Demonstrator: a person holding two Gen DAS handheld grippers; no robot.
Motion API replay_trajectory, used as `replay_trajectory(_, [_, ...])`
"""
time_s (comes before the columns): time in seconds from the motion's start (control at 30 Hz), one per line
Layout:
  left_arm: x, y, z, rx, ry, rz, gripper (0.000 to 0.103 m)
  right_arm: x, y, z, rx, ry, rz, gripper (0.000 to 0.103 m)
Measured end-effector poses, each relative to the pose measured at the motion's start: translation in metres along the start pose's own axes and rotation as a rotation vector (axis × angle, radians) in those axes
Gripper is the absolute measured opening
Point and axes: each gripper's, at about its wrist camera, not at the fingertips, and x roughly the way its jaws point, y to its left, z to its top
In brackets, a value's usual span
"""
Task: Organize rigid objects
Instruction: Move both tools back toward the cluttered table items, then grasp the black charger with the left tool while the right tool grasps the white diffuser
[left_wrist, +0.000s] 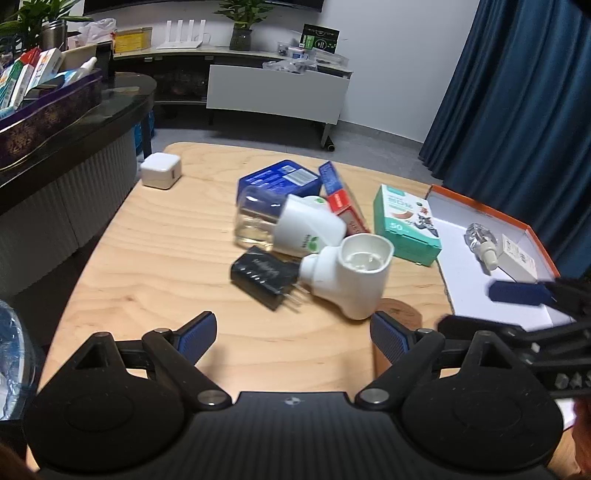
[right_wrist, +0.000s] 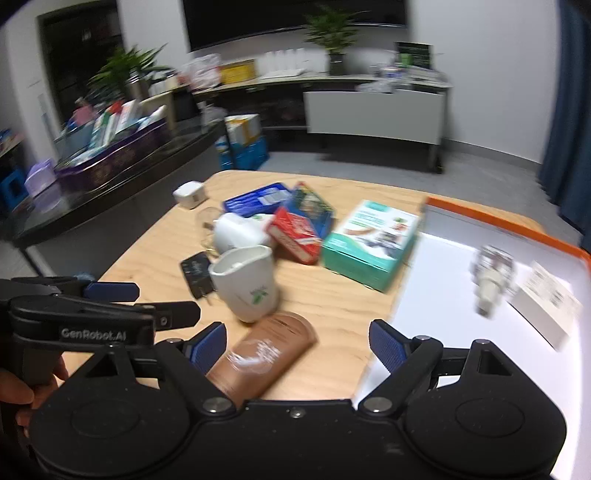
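1. Pick phase: your left tongs (left_wrist: 293, 334) and right tongs (right_wrist: 297, 343) both stand apart, nothing clamped.
2. The clutter sits mid-table (left_wrist: 147, 258); the orange-rimmed tray (left_wrist: 480, 216) at right already holds a few items.
3. Next, I'd say: right tongs close on the brown tube (right_wrist: 264, 350) lying between them, then move it to the tray.
4. Right view is blurred; labels unreadable, tray cut off.

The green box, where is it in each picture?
Left wrist view: the green box lies right of middle, beside the orange-edged tray.
Right wrist view: the green box lies just right of middle, left of the same tray.
Shared landmark: the red and blue box, just left of it in both.
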Motion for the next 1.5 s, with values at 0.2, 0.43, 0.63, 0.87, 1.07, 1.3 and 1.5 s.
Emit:
replay_trajectory(0.2, [-0.009,0.027,-0.007,-0.028,0.024,0.001,0.093,0.037,0.008,0.024,-0.044,0.027,0.085,0.1])
replay_trajectory(0.43, [-0.019,0.022,-0.016,0.029,0.021,-0.093,0.095,0.085,0.024,0.038,-0.105,0.1,0.102,0.081])
replay_trajectory(0.63, [-0.011,-0.013,-0.025,0.112,0.041,-0.198,0.097,0.088,0.027,0.036,-0.091,0.088,0.087,0.066])
replay_trajectory(0.87, [0.001,-0.047,-0.037,0.201,0.027,-0.194,0.097,0.047,0.0,0.029,-0.003,0.01,0.06,0.066])
replay_trajectory(1.07, [0.012,-0.012,-0.014,0.024,-0.039,-0.045,0.097,-0.002,-0.02,0.023,0.024,-0.092,-0.005,0.066])
replay_trajectory(1.3, [0.049,-0.005,0.018,-0.005,-0.066,0.065,0.097,-0.031,-0.031,0.017,0.07,-0.14,-0.026,0.066])
replay_trajectory(1.5, [0.06,0.001,0.016,0.098,-0.064,0.102,0.072,-0.041,-0.036,0.013,0.093,-0.162,-0.037,0.066])
